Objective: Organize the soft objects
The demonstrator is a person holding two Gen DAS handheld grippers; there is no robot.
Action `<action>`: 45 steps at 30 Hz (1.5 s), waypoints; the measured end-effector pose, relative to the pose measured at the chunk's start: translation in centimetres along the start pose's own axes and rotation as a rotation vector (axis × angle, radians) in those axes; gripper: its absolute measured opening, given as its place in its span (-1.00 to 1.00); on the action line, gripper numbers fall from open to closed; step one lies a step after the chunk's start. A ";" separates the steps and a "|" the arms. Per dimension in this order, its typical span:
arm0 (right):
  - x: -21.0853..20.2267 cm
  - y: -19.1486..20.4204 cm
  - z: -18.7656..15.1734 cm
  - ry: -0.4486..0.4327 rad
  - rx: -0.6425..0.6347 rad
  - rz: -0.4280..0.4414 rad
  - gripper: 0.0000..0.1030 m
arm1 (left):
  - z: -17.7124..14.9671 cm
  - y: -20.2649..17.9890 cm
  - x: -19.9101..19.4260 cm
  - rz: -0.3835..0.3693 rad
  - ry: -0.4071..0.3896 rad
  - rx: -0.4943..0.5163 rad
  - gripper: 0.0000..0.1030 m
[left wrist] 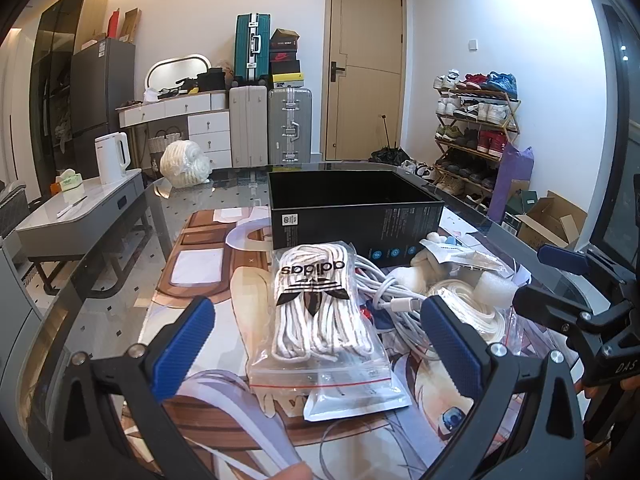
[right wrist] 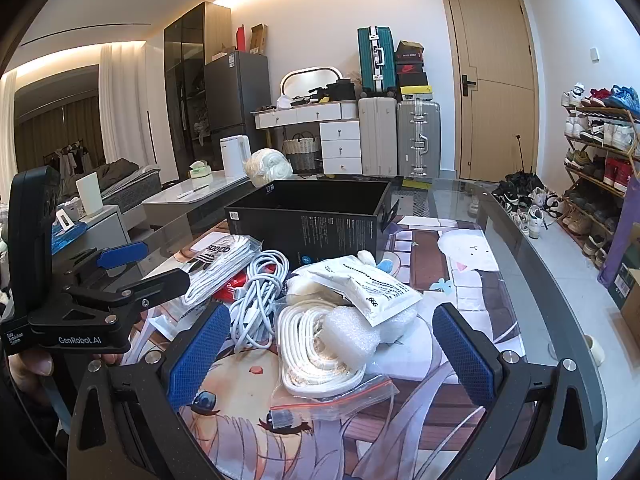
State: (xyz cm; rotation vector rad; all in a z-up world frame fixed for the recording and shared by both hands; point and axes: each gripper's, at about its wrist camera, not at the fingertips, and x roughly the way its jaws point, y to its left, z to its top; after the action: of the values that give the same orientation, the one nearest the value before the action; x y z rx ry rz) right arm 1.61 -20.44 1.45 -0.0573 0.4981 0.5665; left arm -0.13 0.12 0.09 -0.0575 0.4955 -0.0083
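Clear zip bag of white striped laces (left wrist: 316,312) printed with a black logo, lying on the illustrated mat (left wrist: 224,292) before the black box (left wrist: 352,216). Left gripper (left wrist: 316,344) and right gripper (right wrist: 328,356) hover with jaws spread wide, empty. Beside it lie white cable (right wrist: 260,292) and foam block (right wrist: 352,334).

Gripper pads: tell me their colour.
Blue, with a fine textured grid; the left claw's pads show best in the left wrist view.

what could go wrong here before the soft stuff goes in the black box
1. The white charging cable is tangled among the pile, touching the Adidas lace bag; lifting either may drag the other.
2. The zip bags are slick plastic; the bag of white cord could slip from the right gripper, whose jaws stand wide open.
3. The two grippers sit close; the left gripper could bump the right.
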 end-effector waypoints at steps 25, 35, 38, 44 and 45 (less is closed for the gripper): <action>0.1 -0.1 -0.4 0.006 0.002 0.006 0.99 | 0.0 -0.1 0.2 0.004 -0.001 0.002 1.00; 0.1 0.0 -0.3 0.005 0.003 0.005 0.99 | -0.1 -0.1 0.2 0.007 0.001 0.004 1.00; 0.1 -0.2 -0.3 0.005 0.003 0.004 0.99 | -0.1 -0.1 0.2 0.005 0.000 0.005 1.00; 0.0 -0.2 -0.3 0.005 0.001 0.004 0.99 | -0.1 -0.1 0.2 0.007 0.001 0.004 1.00; 0.0 -0.2 -0.3 0.004 0.002 0.003 0.99 | -0.1 0.0 0.2 0.007 0.001 0.003 1.00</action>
State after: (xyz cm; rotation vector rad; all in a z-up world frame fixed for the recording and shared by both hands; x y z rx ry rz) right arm 1.63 -20.66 1.16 -0.0554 0.5030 0.5687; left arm 0.01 0.10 -0.11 -0.0529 0.4966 -0.0020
